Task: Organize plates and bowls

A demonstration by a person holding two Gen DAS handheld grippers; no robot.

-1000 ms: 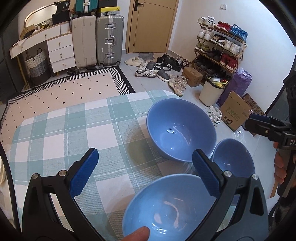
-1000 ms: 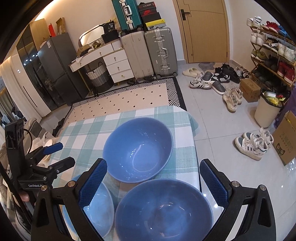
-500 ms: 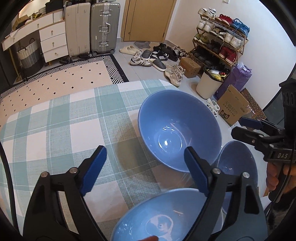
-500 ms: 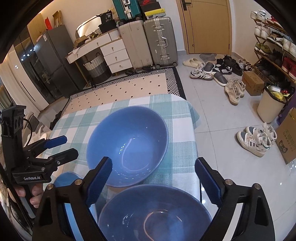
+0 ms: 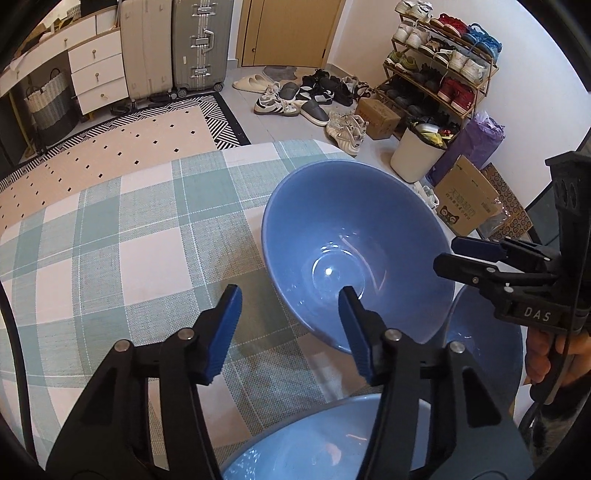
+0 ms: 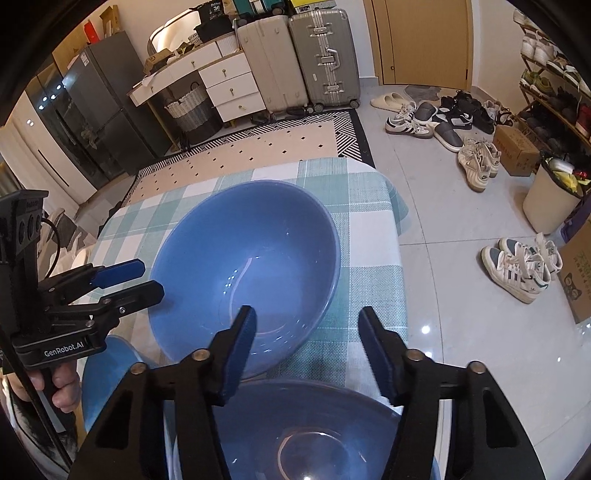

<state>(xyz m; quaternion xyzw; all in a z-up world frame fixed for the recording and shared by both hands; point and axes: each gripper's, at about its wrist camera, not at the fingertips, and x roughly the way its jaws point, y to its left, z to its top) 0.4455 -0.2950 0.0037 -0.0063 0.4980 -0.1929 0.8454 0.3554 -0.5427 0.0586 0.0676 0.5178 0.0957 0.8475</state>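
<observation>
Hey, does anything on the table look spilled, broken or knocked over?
Nothing stands out. The large blue bowl sits upright and empty on the checked tablecloth, with no spill or crack visible.

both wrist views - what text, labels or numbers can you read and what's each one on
"DAS" on the body of the right gripper.
"GenRobot.AI" on the body of the left gripper.
"36" on a dark box on top of the dresser.
Print and a cat-face logo on the cardboard box by the bin: too small to read.
Nothing written on the large bowl.
</observation>
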